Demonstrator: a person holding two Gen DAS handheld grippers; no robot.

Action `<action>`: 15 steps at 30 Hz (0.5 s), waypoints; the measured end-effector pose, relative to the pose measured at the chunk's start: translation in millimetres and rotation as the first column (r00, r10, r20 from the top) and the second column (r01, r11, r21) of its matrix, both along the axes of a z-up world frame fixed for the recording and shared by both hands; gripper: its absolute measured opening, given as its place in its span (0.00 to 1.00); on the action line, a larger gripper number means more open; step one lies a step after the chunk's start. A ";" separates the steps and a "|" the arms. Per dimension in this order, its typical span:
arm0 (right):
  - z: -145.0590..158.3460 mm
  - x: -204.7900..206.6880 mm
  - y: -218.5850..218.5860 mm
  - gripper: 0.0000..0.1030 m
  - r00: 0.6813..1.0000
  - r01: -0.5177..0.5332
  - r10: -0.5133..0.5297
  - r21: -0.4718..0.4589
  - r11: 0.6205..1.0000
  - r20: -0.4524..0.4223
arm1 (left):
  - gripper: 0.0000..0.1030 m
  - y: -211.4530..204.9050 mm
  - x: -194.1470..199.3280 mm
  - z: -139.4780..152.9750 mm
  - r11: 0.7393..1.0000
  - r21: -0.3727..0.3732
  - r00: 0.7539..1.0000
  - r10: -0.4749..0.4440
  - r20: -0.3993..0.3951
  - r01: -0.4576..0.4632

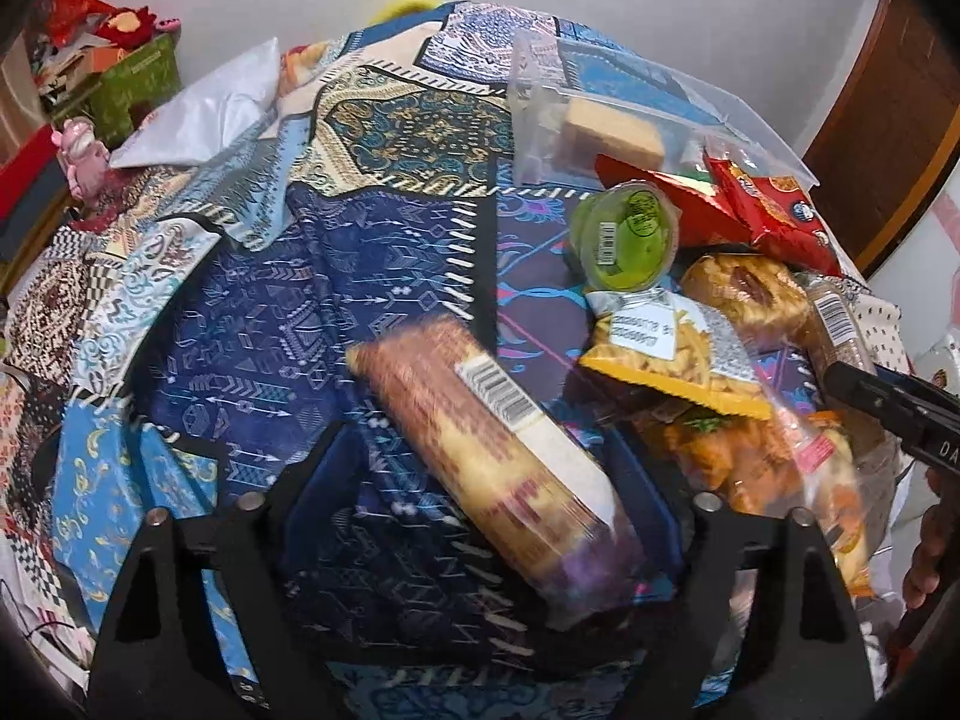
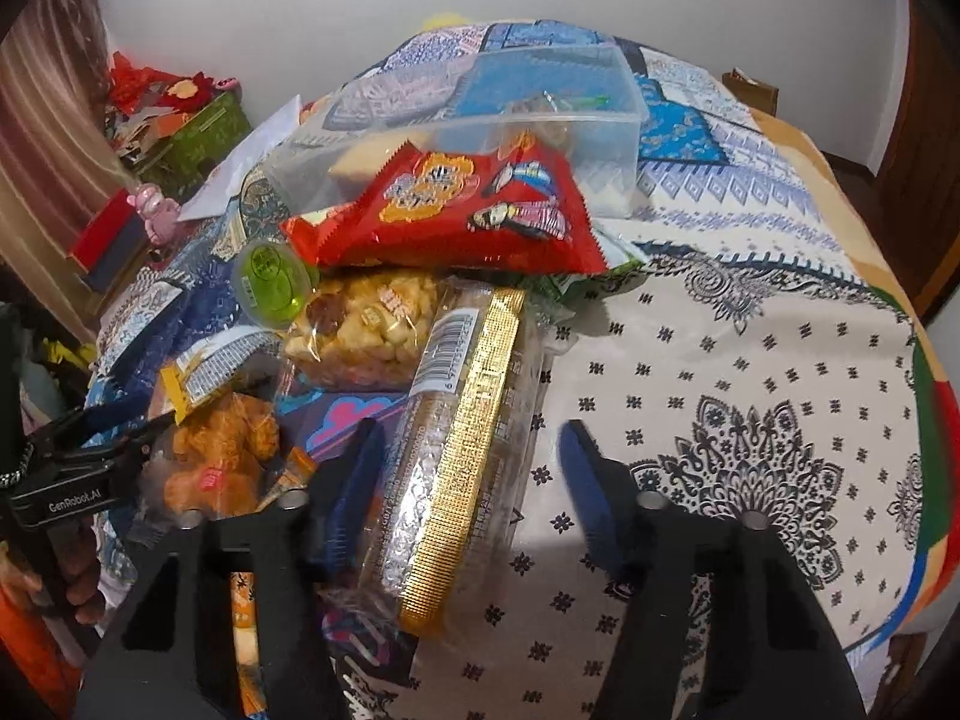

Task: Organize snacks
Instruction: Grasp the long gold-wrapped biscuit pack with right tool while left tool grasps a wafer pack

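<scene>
Biscuit roll [image 1: 480,450] between your left gripper's [image 1: 480,510] unclosed jaws | right gripper [image 2: 474,474] astride gold pack [image 2: 474,438], ungripped | tub [image 2: 540,90] far, nearly empty; pile unsorted.

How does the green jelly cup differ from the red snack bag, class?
The green jelly cup is small, round and rigid; the red snack bag is wide, flat and crinkly. The cup has a plain printed lid; the bag shows cartoon figures. The cup lies tipped; the bag lies flat on other packets. Both are sealed.
</scene>
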State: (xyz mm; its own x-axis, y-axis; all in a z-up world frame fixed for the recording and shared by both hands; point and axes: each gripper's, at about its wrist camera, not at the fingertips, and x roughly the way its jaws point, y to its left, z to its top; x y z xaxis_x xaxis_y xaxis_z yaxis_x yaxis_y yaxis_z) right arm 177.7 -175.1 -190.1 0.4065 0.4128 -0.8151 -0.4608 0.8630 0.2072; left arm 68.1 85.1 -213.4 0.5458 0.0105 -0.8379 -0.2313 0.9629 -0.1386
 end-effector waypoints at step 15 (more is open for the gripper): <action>6.0 -11.4 -13.5 0.35 0.999 -0.007 0.006 0.018 1.000 0.044 | 0.47 4.2 13.0 0.4 0.997 0.080 0.999 0.007 0.045 -0.010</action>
